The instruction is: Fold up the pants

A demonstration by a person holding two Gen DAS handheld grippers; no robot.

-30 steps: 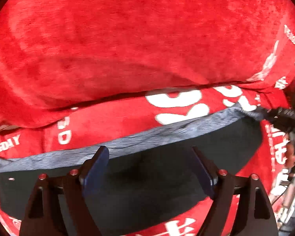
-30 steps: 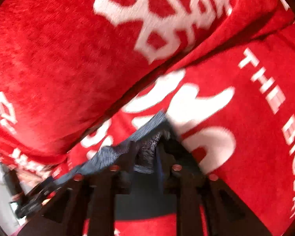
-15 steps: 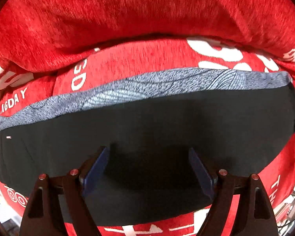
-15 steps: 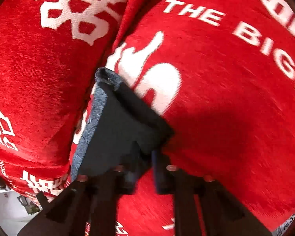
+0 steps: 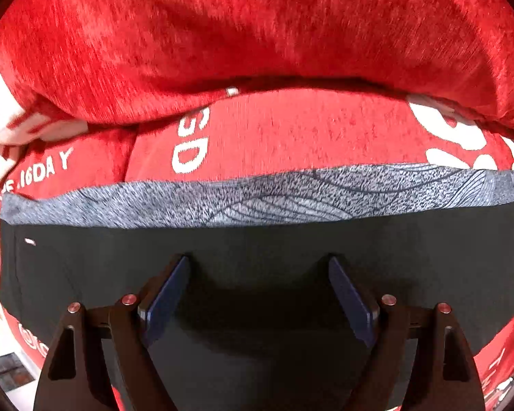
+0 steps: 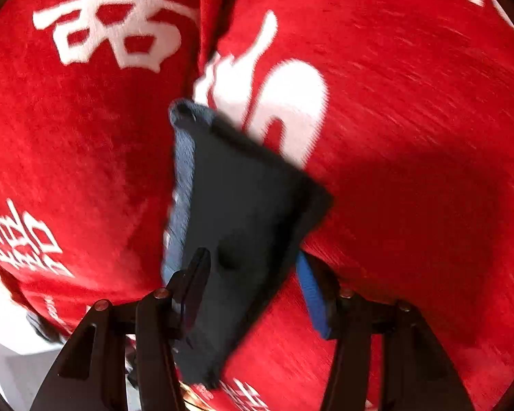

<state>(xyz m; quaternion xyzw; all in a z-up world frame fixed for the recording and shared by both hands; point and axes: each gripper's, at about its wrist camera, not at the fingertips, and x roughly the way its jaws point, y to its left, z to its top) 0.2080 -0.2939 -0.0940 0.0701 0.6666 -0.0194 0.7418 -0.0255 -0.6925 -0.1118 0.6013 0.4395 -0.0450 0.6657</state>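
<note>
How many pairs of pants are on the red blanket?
1: the dark pants with a grey waistband lie folded on the red blanket, beneath both open grippers. Nothing shows whether others lie out of view.

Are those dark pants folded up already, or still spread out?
Folded. The pants lie as a compact flat block on the red cloth, grey waistband along the far edge. How many layers, cannot tell.

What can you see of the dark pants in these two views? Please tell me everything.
The dark pants are black, smooth-looking fabric with a grey patterned waistband along the far edge. They lie flat in a wide folded band on the red printed cover. A tiny white mark sits near their left end. In the right view, the open right hand-held gripper straddles one end; the left hand-held gripper hangs open above.
</note>
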